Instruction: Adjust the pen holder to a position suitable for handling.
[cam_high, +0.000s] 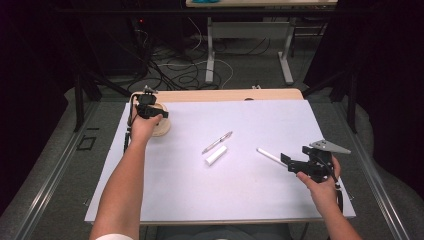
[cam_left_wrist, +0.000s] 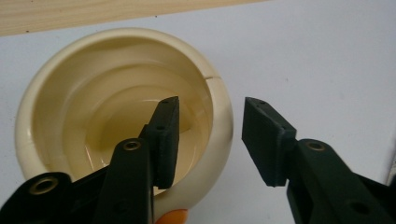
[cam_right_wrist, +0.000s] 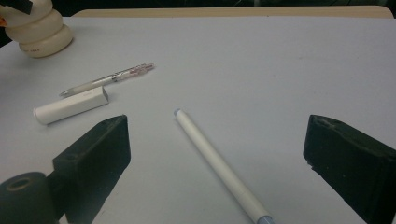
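The left gripper (cam_left_wrist: 210, 140) straddled the cream bowl's (cam_left_wrist: 70, 93) rim, jaws not yet pressing. The right gripper (cam_right_wrist: 215, 154) stood wide open around a white stick (cam_right_wrist: 219, 168).

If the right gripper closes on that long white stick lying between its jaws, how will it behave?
The white stick looks round and smooth, so it may roll or slip on the flat white table. It looks straight and thin, so it is probably stiff and light. The right gripper straddles it, jaws wide open.
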